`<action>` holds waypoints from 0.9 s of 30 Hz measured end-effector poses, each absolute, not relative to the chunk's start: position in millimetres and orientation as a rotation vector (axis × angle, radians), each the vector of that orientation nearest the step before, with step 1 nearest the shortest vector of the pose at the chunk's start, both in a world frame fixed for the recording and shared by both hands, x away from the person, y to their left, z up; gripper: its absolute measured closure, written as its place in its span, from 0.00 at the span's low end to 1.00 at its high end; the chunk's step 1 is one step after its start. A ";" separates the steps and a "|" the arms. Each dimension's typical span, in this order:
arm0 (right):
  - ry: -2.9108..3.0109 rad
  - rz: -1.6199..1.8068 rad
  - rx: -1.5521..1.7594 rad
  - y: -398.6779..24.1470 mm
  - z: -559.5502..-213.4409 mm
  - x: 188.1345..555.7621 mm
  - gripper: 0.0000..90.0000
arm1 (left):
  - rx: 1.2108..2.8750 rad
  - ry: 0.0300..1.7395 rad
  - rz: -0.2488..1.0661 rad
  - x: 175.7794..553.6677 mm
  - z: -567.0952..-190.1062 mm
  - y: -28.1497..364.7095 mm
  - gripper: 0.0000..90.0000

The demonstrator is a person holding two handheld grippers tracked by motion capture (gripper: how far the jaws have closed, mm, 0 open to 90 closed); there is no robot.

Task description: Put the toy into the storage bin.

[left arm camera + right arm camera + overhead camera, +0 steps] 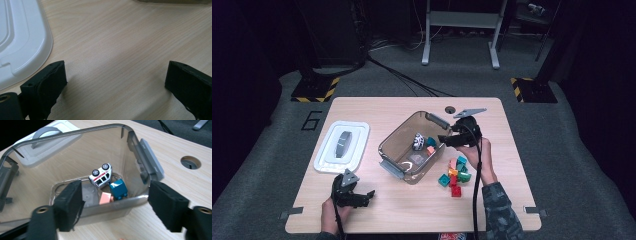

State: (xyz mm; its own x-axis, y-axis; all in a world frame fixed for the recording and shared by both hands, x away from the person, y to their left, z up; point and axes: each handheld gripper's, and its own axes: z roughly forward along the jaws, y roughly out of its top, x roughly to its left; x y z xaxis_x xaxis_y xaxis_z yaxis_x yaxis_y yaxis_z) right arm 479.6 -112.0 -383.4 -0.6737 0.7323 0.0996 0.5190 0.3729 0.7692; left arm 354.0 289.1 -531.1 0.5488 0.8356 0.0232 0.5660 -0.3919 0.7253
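My right gripper (115, 207) hangs over the clear bin (140, 197), jaws apart and empty, above a pink block (105, 198). My left gripper (115, 85) rests on the counter (120, 45), jaws wide apart.

high: overhead, facing forward | right tool view: close over bin (140, 147) | left: tabletop (112, 50)

Pale wood-grain bench (412, 210). Smoky clear box (75, 142) with grey latches; inside, a white car (101, 176) with a red stripe, a teal block (119, 188), a salmon block (105, 198). White lid (342, 145) at centre left. Black tongs (115, 205).
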 end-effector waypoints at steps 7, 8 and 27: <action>2.351 1.175 1.151 -132.8 -386.5 464.4 0.16 | 2.108 1.124 0.512 354.0 -531.1 289.1 0.04; 2.343 1.165 1.153 -136.1 -388.3 462.1 0.15 | 2.108 1.124 0.512 354.0 -531.1 289.1 0.04; 2.394 1.003 1.313 -169.7 -460.4 466.0 0.00 | 2.112 1.120 0.516 354.3 -531.0 289.4 0.04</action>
